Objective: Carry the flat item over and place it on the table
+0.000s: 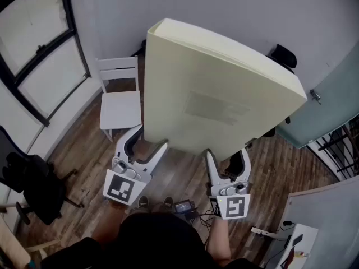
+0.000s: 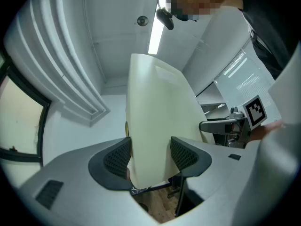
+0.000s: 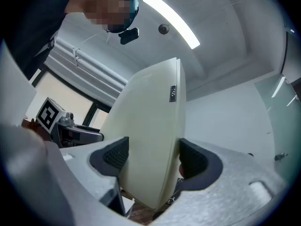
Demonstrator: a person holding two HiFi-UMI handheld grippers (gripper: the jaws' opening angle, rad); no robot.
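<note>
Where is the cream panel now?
Head view centre: cream panel clamped at its lower edge by left gripper and right gripper, right of white chair.

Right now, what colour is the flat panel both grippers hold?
Pale cream. The flat panel shows best in the head view.

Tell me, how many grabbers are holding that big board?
2. The left gripper clamps the board at its near edge, left side; the right gripper clamps that edge on the right side. No others show.
</note>
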